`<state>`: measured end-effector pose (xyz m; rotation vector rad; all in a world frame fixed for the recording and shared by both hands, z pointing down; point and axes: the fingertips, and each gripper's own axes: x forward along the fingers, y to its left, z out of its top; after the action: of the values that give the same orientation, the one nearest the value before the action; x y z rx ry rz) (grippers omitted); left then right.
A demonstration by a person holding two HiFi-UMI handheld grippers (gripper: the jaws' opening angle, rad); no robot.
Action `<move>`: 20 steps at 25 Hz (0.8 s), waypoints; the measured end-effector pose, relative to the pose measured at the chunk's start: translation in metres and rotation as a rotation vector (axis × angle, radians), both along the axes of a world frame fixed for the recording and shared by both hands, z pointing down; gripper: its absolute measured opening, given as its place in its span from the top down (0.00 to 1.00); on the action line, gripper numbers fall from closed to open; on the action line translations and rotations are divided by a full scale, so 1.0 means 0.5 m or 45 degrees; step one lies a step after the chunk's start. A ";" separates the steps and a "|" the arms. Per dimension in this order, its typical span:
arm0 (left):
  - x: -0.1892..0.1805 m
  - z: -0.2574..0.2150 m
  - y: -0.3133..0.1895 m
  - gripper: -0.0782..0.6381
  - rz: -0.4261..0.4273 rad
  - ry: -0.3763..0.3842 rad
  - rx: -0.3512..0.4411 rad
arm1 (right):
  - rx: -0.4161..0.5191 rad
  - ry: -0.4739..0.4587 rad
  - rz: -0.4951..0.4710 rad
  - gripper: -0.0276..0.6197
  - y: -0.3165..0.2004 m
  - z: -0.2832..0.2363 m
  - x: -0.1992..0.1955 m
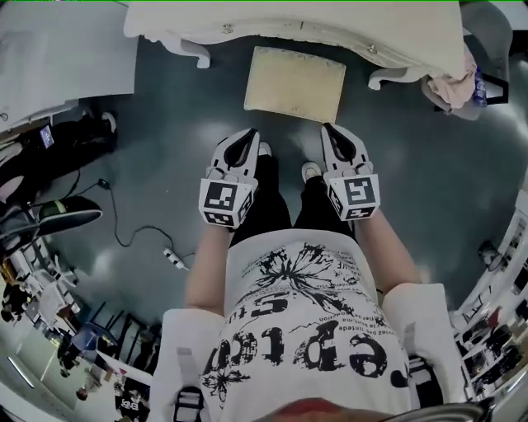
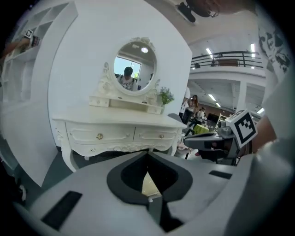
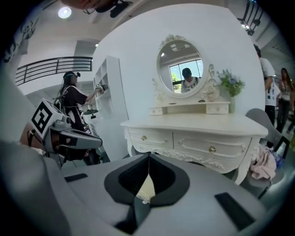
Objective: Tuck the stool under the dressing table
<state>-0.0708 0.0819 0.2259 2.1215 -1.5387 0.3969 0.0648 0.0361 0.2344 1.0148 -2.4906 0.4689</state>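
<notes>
The stool (image 1: 294, 82) has a beige rectangular cushion and stands on the dark floor just in front of the white dressing table (image 1: 330, 25), its far edge near the table's front. My left gripper (image 1: 245, 137) and right gripper (image 1: 331, 133) hover side by side short of the stool, both shut with nothing between their jaws. Through the left gripper's (image 2: 147, 155) jaw window a sliver of the stool (image 2: 150, 184) shows below the dressing table (image 2: 115, 131). In the right gripper view the same holds: gripper (image 3: 148, 157), stool (image 3: 146, 189), table (image 3: 193, 133) with its oval mirror (image 3: 180, 69).
A black cable with a white power strip (image 1: 173, 258) lies on the floor to the left. A grey chair with pink cloth (image 1: 458, 82) stands right of the table. A white shelf unit (image 1: 66, 58) is at the left. People stand in the background (image 3: 73, 103).
</notes>
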 end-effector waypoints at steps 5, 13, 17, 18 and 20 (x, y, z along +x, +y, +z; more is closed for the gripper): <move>-0.020 0.152 -0.051 0.86 0.154 0.060 -0.140 | -0.115 0.069 0.170 0.93 -0.020 0.145 -0.017; 0.002 0.406 -0.061 0.86 0.276 0.110 -0.260 | -0.263 0.123 0.347 0.93 -0.014 0.444 -0.030; 0.011 0.546 -0.044 0.86 0.280 0.106 -0.319 | -0.336 0.158 0.374 0.93 -0.006 0.591 -0.029; 0.011 0.577 -0.043 0.86 0.296 0.082 -0.312 | -0.346 0.172 0.379 0.93 -0.005 0.622 -0.028; 0.005 0.630 -0.047 0.86 0.349 -0.006 -0.265 | -0.367 0.186 0.403 0.93 -0.007 0.669 -0.022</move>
<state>-0.0683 0.0584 0.5410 2.1680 -1.1537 0.6284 0.0538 0.0324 0.5689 1.2746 -2.0666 0.7934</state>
